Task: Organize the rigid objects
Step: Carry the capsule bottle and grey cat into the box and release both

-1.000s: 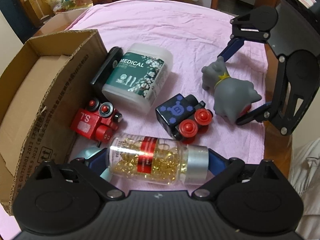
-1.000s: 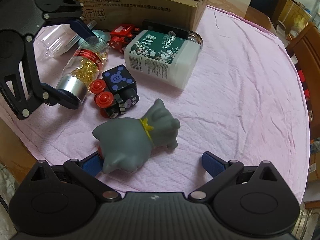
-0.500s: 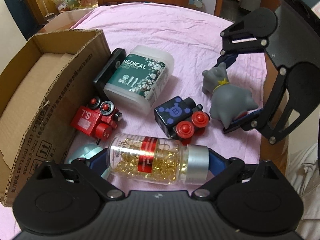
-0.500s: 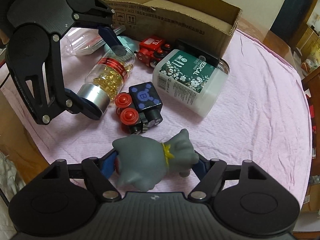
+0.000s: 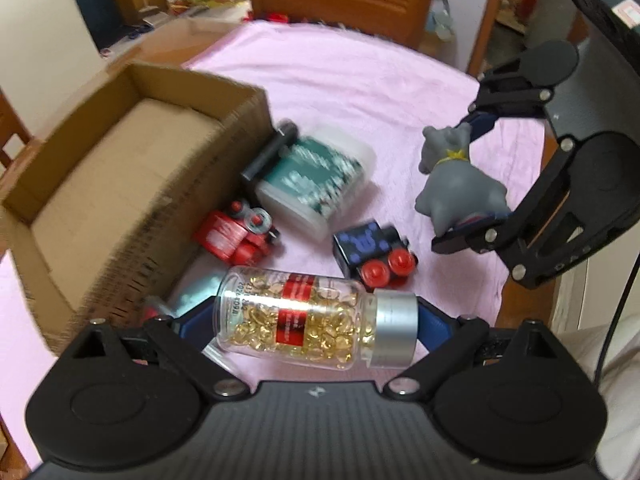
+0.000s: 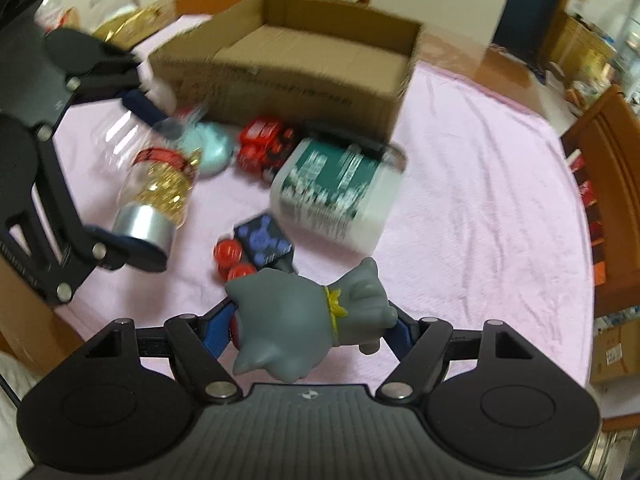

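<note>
**Both grippers loaded above the pink cloth**

Little writing can be read: motion blur smears the white print on the green label of the white plastic tub (image 5: 316, 184), and the black print along the cardboard box (image 5: 132, 184) wall is only streaks. A line of small digits near the base of the capsule bottle (image 5: 304, 320) is too small to make out, as is the red band around it.

The left gripper (image 5: 316, 324) is clamped on that bottle end to end: one blue pad on its clear base, the other on its silver cap. The bottle is clear, cylindrical and full of glossy golden capsules. The right gripper (image 6: 308, 324) is closed on the grey rubber animal toy (image 6: 308, 320), smooth and matte, with a yellow collar.

The left wrist view shows the box's bare, open inside at the left. The right wrist view shows a pale blue rounded object (image 6: 212, 152) near the box and clear jars at the far left, and a wooden chair at the right.

On the fuzzy pink cloth (image 5: 352, 80) lie the tub, a red toy train (image 5: 236, 236) near the box, and a black toy engine (image 5: 372, 248) with blue dots and red wheels.
</note>
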